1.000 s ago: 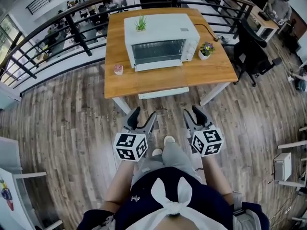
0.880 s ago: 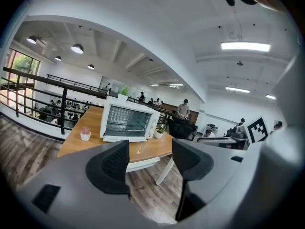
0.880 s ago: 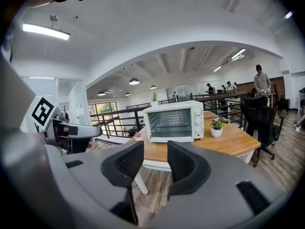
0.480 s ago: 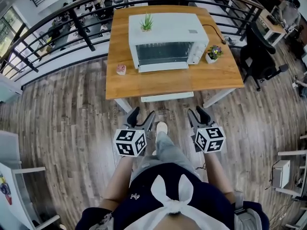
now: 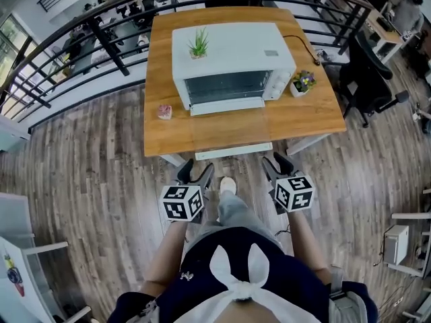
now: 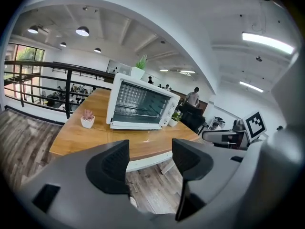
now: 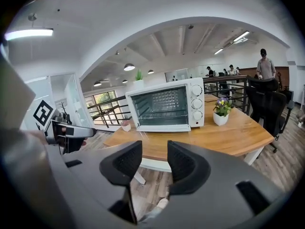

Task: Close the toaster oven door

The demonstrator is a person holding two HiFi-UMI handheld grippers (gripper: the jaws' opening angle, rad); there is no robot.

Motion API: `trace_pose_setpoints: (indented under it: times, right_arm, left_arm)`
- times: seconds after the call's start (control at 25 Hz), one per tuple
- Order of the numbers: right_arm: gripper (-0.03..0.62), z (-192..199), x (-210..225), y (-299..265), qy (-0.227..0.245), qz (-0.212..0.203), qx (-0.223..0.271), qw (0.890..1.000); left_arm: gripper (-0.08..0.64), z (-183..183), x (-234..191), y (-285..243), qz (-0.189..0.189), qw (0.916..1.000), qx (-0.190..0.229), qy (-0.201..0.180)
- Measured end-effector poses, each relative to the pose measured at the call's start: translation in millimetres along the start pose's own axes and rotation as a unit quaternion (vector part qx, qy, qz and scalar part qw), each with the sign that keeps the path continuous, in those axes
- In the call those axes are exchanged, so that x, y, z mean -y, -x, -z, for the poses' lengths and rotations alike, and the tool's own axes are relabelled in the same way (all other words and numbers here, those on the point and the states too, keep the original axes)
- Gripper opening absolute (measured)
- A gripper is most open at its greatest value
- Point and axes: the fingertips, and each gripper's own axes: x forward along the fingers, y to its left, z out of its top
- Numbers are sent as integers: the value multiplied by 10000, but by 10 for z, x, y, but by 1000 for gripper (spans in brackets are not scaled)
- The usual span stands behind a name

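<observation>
The white toaster oven (image 5: 232,56) stands at the back of the wooden table (image 5: 303,116). Its door (image 5: 227,105) hangs open, lying flat toward me, and the rack shows inside in the left gripper view, where the oven (image 6: 140,104) has its door (image 6: 136,125) down. In the right gripper view the oven (image 7: 167,104) looks the same. My left gripper (image 5: 196,171) and right gripper (image 5: 274,163) hover over the floor just short of the table's front edge, both open and empty. The right gripper (image 7: 155,161) has just been opening, nothing between its jaws. The left gripper (image 6: 150,156) also gapes.
A small pink plant pot (image 5: 165,112) sits left of the oven, a flower pot (image 5: 303,83) right of it, a green plant (image 5: 199,44) on top. A black railing (image 5: 101,39) runs behind the table. An office chair (image 5: 367,79) stands at the right. My foot (image 5: 227,184) is between the grippers.
I have stepped closer to the table. Both grippers moved forward toward its front edge and sank a little. The oven door stays open.
</observation>
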Motion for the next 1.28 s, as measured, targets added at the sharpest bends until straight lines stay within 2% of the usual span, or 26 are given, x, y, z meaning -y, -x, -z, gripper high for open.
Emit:
trace_pose_setpoints:
  times: [0.28, 0.72, 1.04, 1.28]
  right_arm:
    - [178, 127, 293, -358, -117, 69, -472, 9988]
    - [184, 534, 638, -666, -94, 302, -1162, 9927]
    - [184, 728, 845, -879, -279, 447, -1486, 9875]
    - [184, 848, 968, -1040, -197, 510, -1732, 9834]
  left_arm:
    - [272, 33, -239, -329, -155, 9997, -212, 30]
    - [272, 289, -539, -612, -221, 9979, -578, 163]
    - [272, 541, -727, -794, -285, 9938, -1008, 370]
    - [272, 719, -919, -917, -444, 9889, -1337, 472]
